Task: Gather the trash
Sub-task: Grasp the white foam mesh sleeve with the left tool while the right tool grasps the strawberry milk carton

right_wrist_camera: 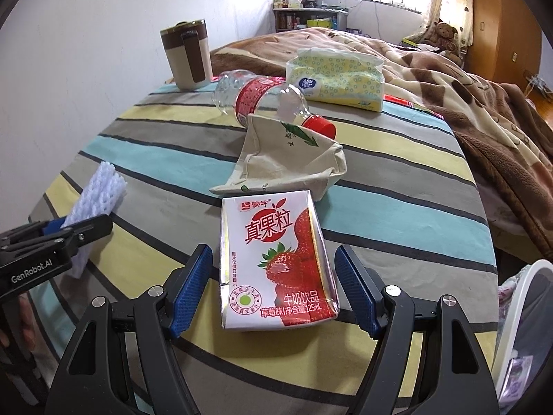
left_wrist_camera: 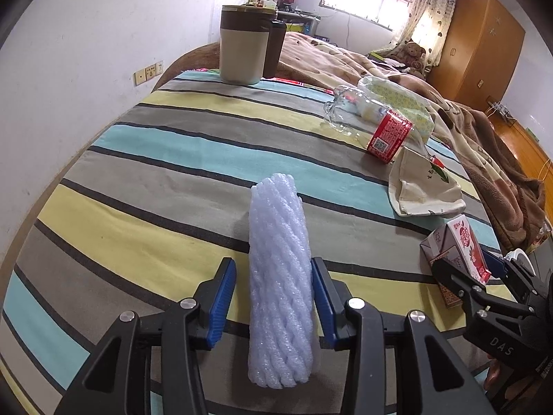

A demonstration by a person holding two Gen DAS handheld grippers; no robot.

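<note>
A pale lilac foam net sleeve (left_wrist_camera: 280,276) lies lengthwise on the striped bedspread (left_wrist_camera: 138,180), between the blue pads of my left gripper (left_wrist_camera: 273,264). The right pad is at its side and a gap shows at the left pad, so the jaws stand open. A strawberry milk carton (right_wrist_camera: 276,263) lies flat between the fingers of my right gripper (right_wrist_camera: 273,249), which is open with a gap on both sides. Farther back, an empty plastic bottle (right_wrist_camera: 262,100) with a red label lies on its side, half behind a crumpled cloth bag (right_wrist_camera: 287,159).
A brown and beige lidded cup (right_wrist_camera: 188,58) stands at the far left, and a tissue pack (right_wrist_camera: 335,76) lies at the back. A brown blanket (right_wrist_camera: 466,103) is heaped to the right. A white bin rim (right_wrist_camera: 518,297) shows beyond the bed's right edge.
</note>
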